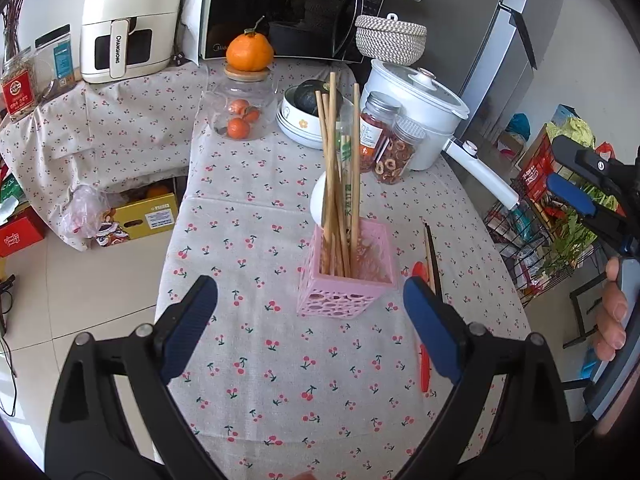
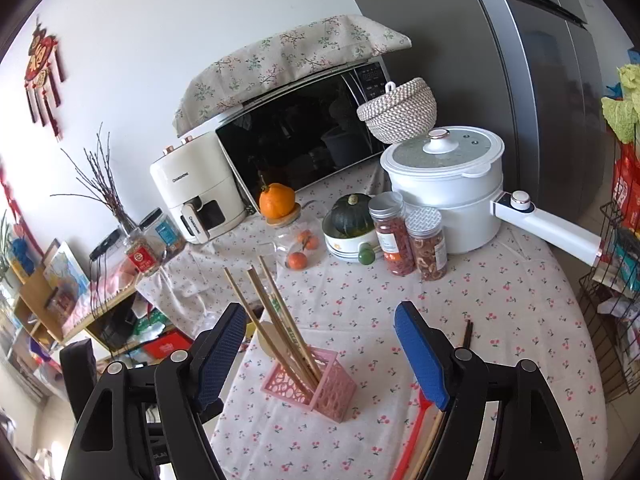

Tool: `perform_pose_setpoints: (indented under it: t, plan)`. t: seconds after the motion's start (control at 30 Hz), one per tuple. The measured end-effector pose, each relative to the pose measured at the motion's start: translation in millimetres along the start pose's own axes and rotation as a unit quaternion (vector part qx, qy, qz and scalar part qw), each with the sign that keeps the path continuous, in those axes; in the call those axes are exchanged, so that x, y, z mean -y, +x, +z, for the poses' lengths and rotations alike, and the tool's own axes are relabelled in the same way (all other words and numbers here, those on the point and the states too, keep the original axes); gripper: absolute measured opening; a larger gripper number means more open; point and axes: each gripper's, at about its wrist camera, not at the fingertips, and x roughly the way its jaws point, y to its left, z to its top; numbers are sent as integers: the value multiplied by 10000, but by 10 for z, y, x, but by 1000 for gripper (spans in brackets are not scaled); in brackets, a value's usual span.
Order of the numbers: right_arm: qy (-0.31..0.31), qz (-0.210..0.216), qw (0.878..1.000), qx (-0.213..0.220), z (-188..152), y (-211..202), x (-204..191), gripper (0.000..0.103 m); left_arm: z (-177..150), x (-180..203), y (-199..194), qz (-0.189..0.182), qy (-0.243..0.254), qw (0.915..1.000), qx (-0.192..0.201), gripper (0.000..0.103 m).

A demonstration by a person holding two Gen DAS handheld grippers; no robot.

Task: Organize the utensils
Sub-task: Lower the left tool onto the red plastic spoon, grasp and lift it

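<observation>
A pink perforated holder stands on the cherry-print tablecloth with several wooden chopsticks and a pale spoon upright in it. It also shows in the right wrist view. A red utensil and dark chopsticks lie on the cloth right of the holder; both also show in the right wrist view, the red utensil and the dark chopsticks. My left gripper is open and empty, just in front of the holder. My right gripper is open and empty above the holder; it also shows in the left wrist view.
At the back stand a microwave, an air fryer, a glass jar with oranges, a bowl with a squash, two spice jars and a white pot with a long handle. A wire rack is on the right.
</observation>
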Motion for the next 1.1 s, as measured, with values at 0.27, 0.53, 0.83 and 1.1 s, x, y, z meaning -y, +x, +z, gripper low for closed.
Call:
perform_pose_setpoints:
  t: [0.27,0.53,0.83,1.1]
  plan:
    - [-5,-557,9976,-407,-190,-154,406,85,-149,303,116,-44,322,9989,-351,94]
    - [42,-1083,9877,-1126,-543,-211,857,85,-351,724,321,-223,677,9932,-920,94]
    - [329,-1429,9780,-1487,-715,-271,1385,85,-362,1179,667,-279,930,9887,-1139,93]
    - [771,-1423,9706,-1783,-759,-199,1744,85,-252,1570,1290,-231,984,9831,-1529,56]
